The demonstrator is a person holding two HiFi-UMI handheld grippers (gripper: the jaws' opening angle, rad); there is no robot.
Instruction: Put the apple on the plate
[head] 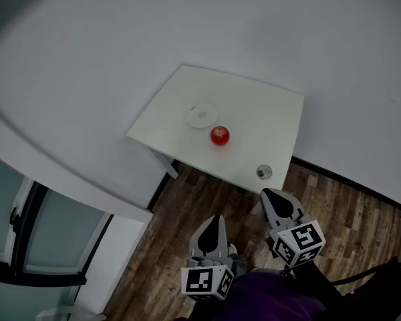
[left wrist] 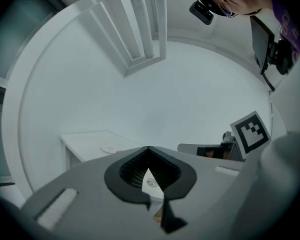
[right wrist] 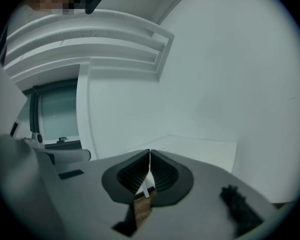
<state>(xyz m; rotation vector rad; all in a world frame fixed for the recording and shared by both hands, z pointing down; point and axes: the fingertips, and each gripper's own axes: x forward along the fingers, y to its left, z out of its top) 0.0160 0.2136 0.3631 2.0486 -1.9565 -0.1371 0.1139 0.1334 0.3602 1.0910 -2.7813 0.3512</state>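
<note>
Both jaws pressed together, left gripper empty, right gripper empty, apple untouched beside plate.

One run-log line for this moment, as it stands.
phase: pre-grasp | apple: on table, beside plate, untouched | plate: empty | left gripper: shut, empty | right gripper: shut, empty

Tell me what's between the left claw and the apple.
In the head view, only wooden floor and bare white tabletop lie between the left claw and the apple.
</note>
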